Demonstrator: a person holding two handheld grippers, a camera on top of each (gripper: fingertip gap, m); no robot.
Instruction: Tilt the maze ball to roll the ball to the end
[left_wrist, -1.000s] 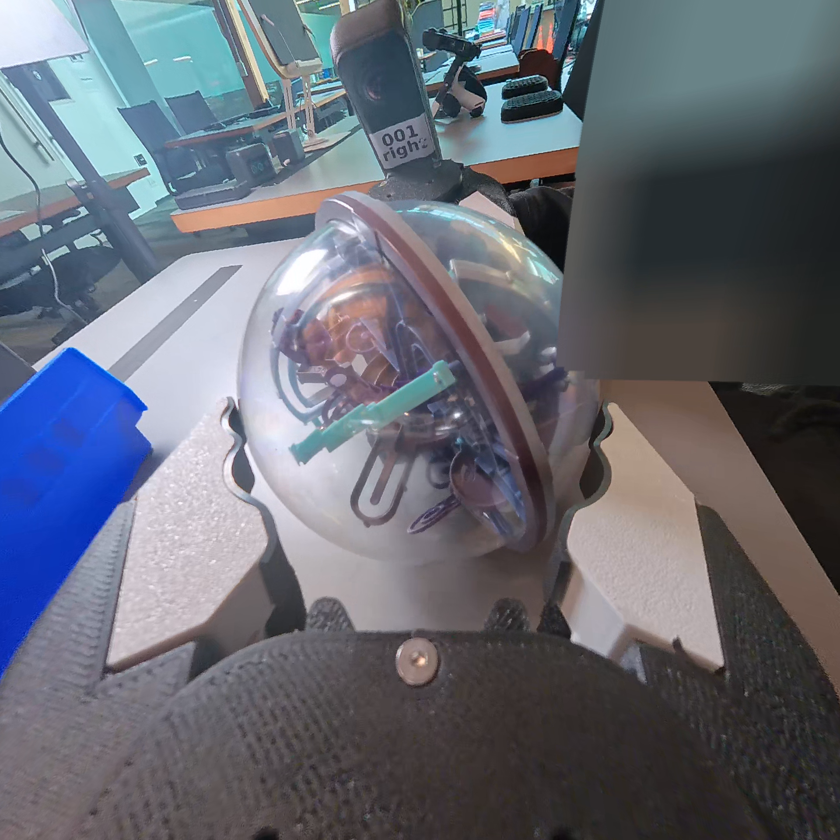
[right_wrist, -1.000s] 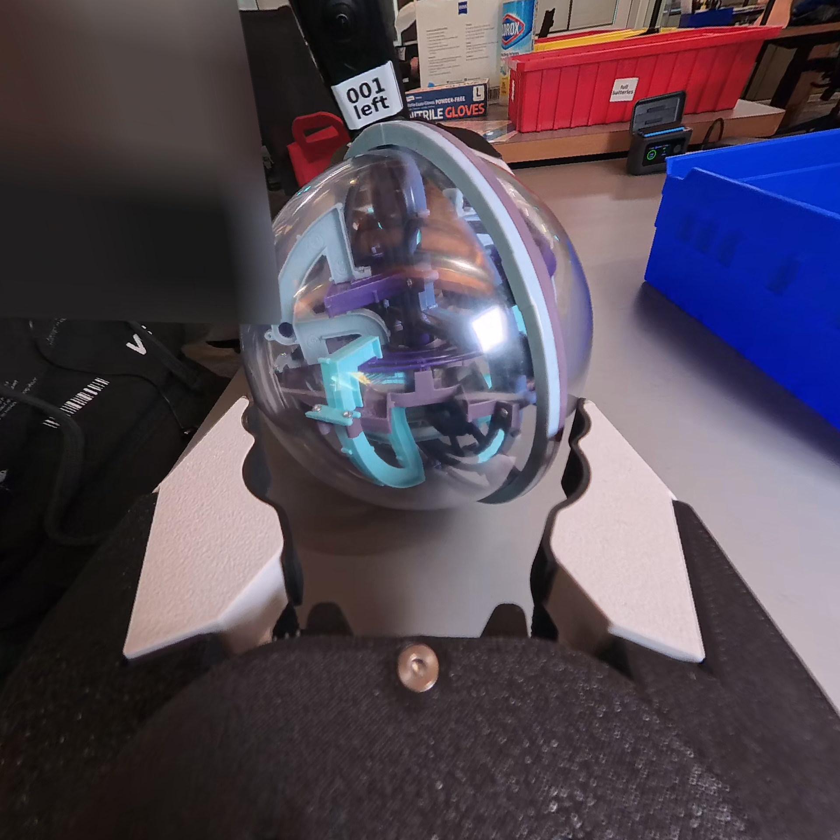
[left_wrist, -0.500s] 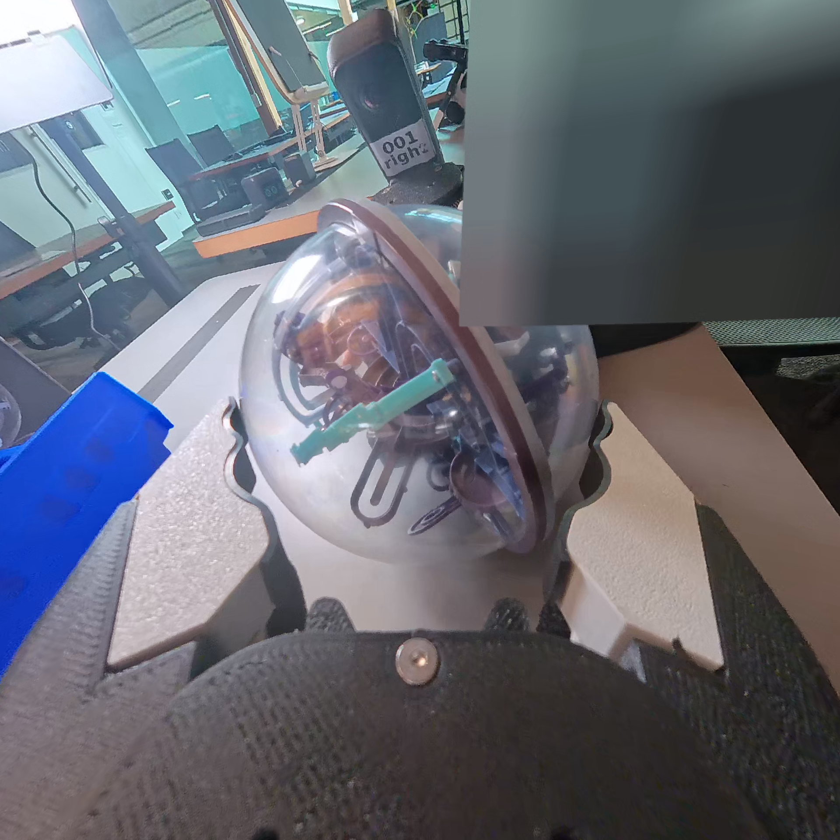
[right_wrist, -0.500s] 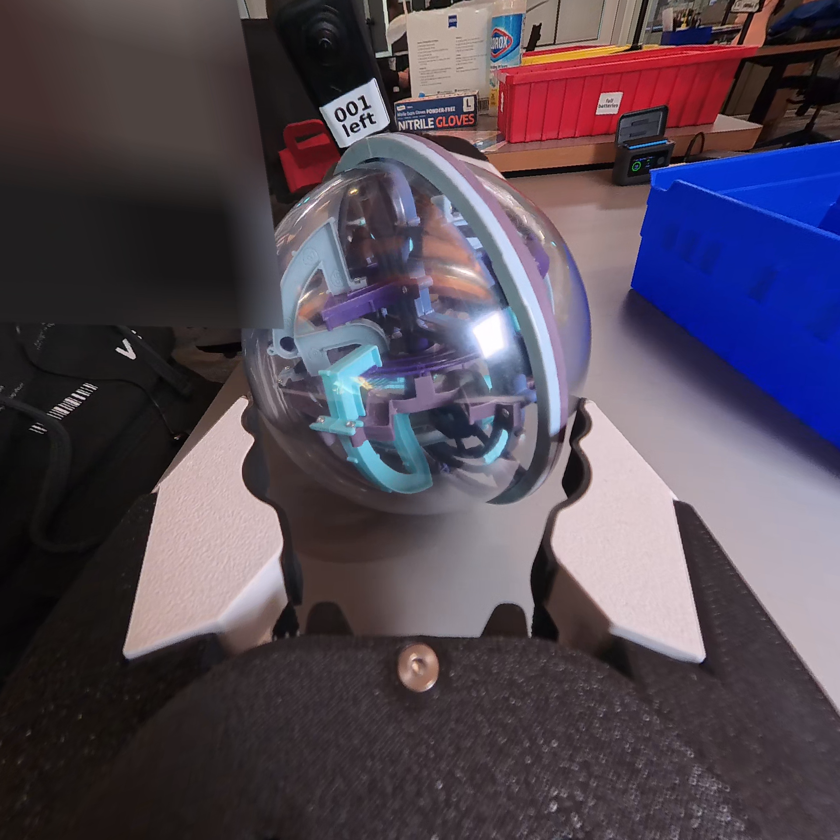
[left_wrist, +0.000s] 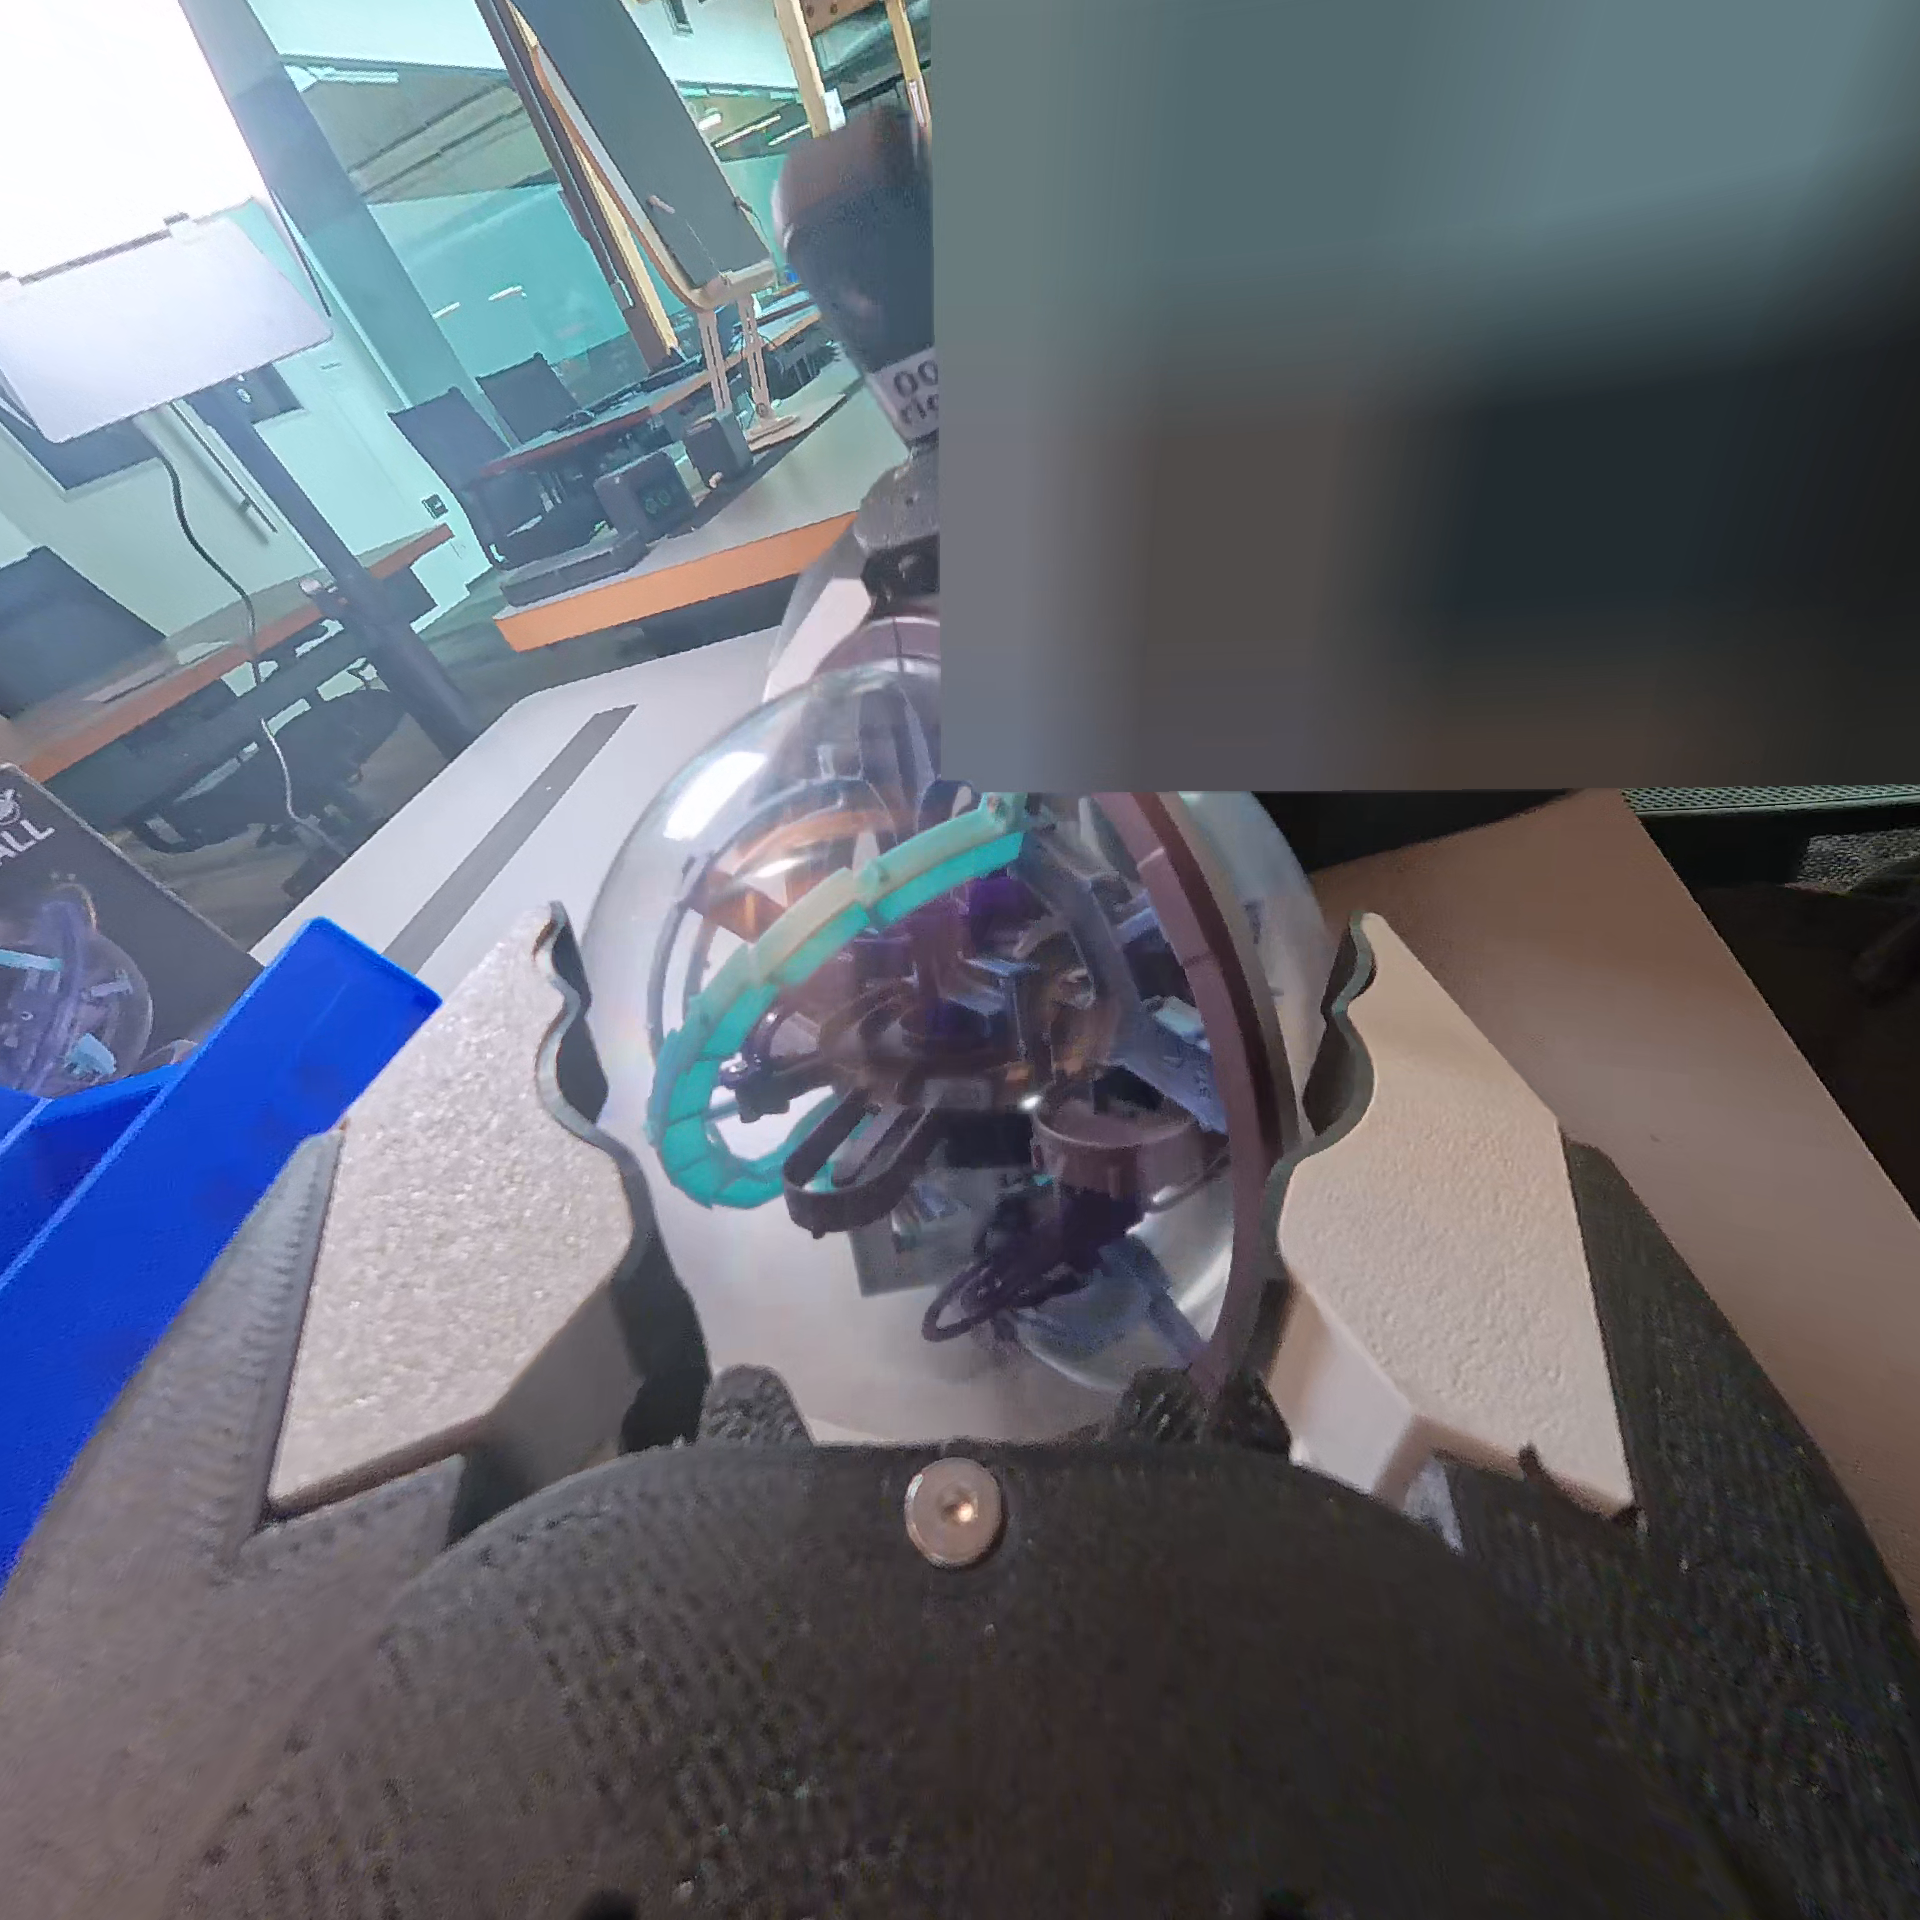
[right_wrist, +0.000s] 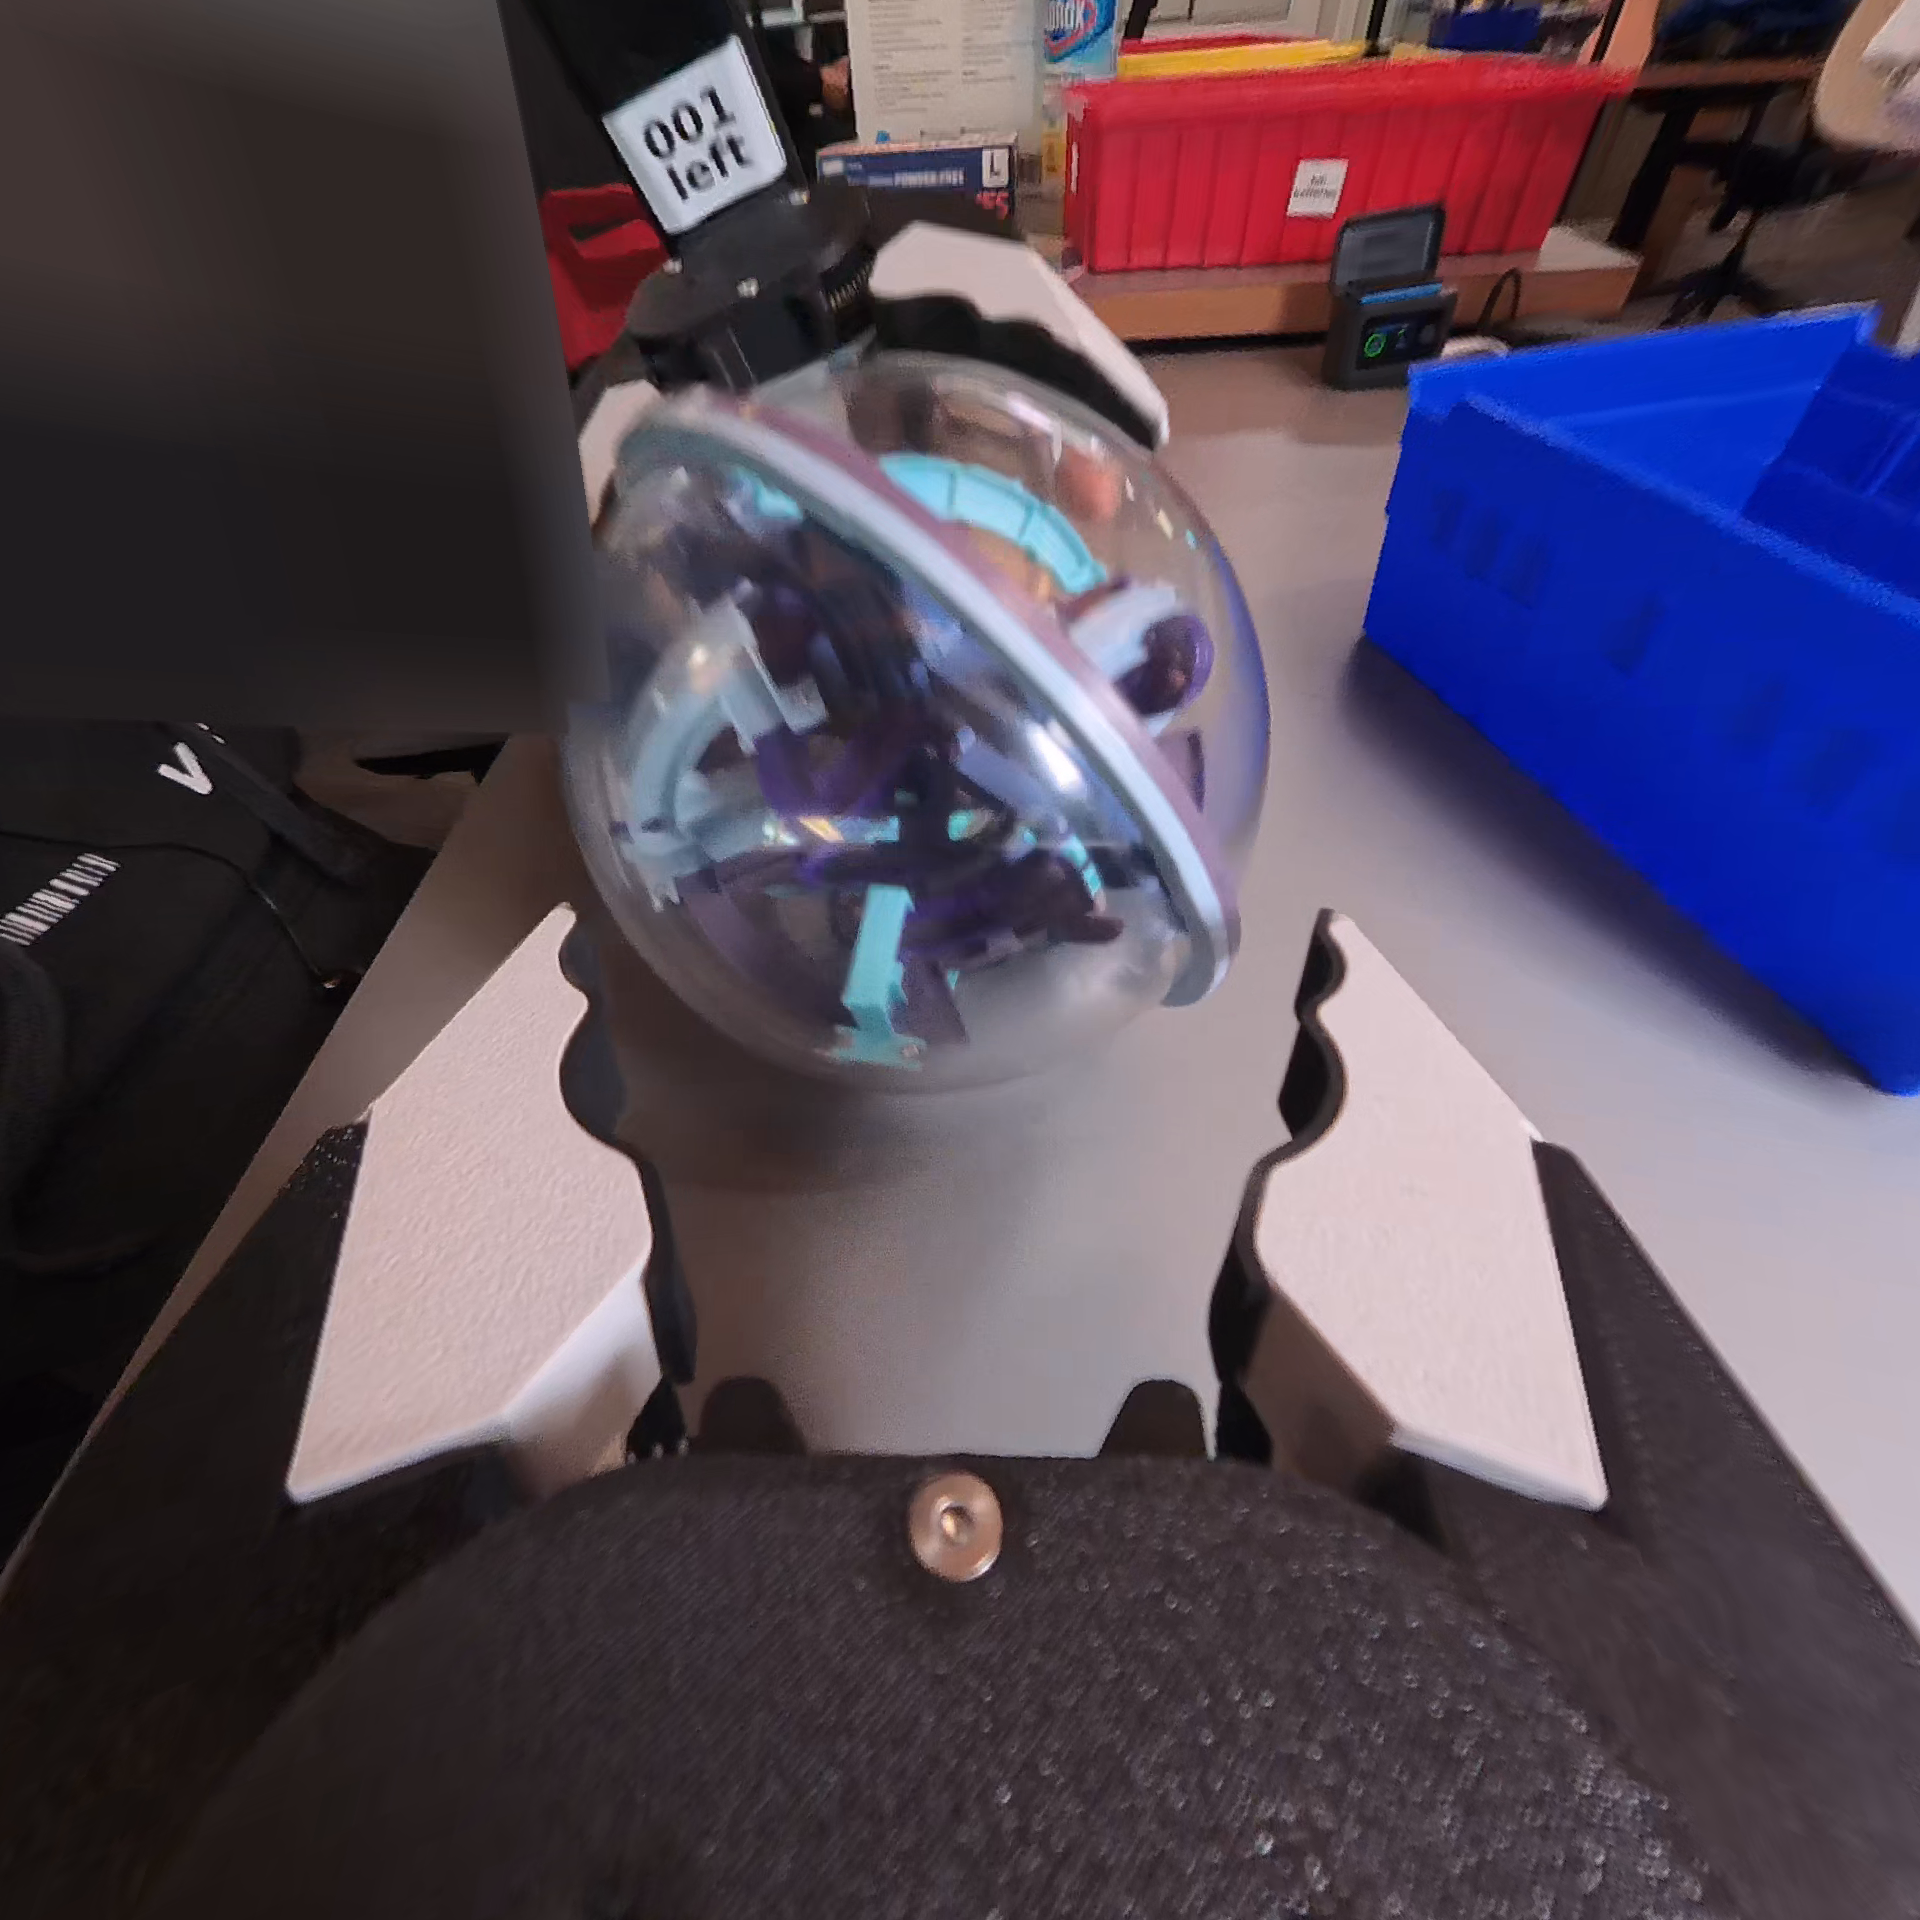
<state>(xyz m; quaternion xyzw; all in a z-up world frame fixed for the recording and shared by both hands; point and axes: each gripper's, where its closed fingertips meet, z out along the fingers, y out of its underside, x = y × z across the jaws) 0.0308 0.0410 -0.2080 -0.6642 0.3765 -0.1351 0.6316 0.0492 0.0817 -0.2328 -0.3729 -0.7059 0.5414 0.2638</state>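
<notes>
Between the white fingers of our left gripper (left_wrist: 956, 935) sits the clear plastic maze ball with teal, purple and orange tracks inside (left_wrist: 935, 1091), drawn deep into the claw. The scalloped pads lie against its two sides, so we take it as held there.

From the other side, our right gripper (right_wrist: 945, 935) stands wide, and the maze ball (right_wrist: 904, 727) lies just beyond its fingertips, straight ahead and a little left of centre. Neither pad touches it. The left gripper is the nearer one, and we judge that any tilt must come from its wrist.

A sphere has no long axis. What we can go by is the grey-and-mauve equator ring (right_wrist: 1039, 644), which slants from upper left to lower right in the right wrist view. We cannot pick out the small ball in the tracks, so we cannot tell which way to tip.

Below is a smooth pale grey table (right_wrist: 1403, 1143). A blue plastic bin (right_wrist: 1662, 623) stands near on the right, a red bin (right_wrist: 1299, 156) is far behind, and a black bag (right_wrist: 156, 935) lies off the left edge.
</notes>
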